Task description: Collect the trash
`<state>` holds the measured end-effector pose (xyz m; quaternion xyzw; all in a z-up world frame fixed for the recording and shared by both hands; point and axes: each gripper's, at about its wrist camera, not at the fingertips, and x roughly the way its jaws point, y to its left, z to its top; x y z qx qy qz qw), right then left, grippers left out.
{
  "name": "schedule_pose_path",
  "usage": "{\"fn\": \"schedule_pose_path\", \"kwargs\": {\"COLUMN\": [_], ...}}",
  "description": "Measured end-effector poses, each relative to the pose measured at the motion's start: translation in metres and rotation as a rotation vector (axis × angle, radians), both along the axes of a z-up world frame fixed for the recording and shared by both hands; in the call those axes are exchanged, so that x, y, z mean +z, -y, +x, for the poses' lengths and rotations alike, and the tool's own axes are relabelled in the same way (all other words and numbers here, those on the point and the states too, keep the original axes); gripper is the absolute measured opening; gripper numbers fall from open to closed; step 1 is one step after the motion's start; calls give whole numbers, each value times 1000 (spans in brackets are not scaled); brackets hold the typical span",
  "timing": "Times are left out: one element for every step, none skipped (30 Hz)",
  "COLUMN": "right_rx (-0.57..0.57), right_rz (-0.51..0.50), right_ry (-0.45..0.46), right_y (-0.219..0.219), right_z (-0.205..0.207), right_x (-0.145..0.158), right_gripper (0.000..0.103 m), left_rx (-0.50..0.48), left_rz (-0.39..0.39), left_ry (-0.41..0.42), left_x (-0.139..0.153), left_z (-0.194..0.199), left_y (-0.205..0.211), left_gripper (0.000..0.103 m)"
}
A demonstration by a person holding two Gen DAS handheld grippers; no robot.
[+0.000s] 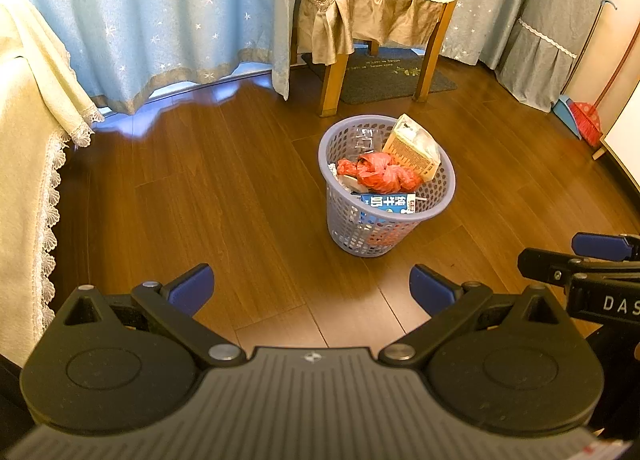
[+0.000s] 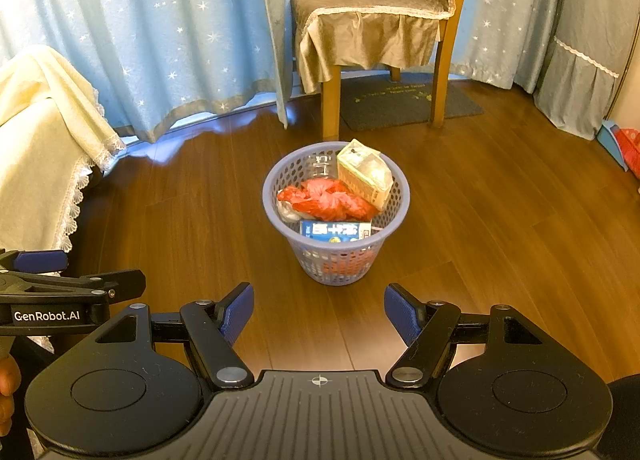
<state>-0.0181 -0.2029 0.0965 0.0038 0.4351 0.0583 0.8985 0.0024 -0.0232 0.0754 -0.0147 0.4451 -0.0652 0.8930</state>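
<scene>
Looking down along both tools, we see a lilac perforated trash basket [image 2: 336, 216] standing on the wooden floor [image 2: 500, 228], just in front of a chair [image 2: 380, 32] draped in brown cloth. The basket is full to the rim: a crumpled red plastic bag [image 2: 328, 200], a blue carton [image 2: 335, 230], a pale snack box [image 2: 364, 174] leaning at the back, and a clear plastic bottle [image 2: 320, 166].

Our left hand-held gripper [image 1: 310, 286] has its blue pads spread wide with nothing between them. Our right hand-held gripper [image 2: 319, 312] is likewise spread and empty. Both hang well short of the basket.

We judge the collecting to be nearly done or finished: no loose litter shows on the visible floor. Anything left would lie outside these views, or the basket itself may need carrying away.

Star-patterned blue curtains [image 2: 160, 32] hang behind, and a cream lace-edged cloth [image 2: 36, 156] drapes at the left.
</scene>
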Motion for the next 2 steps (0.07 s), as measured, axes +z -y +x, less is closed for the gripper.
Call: {"fn": "schedule_pose_path", "kwargs": {"right_rx": [-1,-1], "right_rz": [1,2], "right_ry": [1,1], "right_y": [0,0], "right_z": [0,0], "right_x": [0,0], "right_gripper": [69,69], "left_rx": [2,4], "left_rz": [-3,-8], "left_ry": [1,2], "left_x": [0,0], "left_z": [0,-1], "left_y": [0,-1], "left_gripper": [102,102]}}
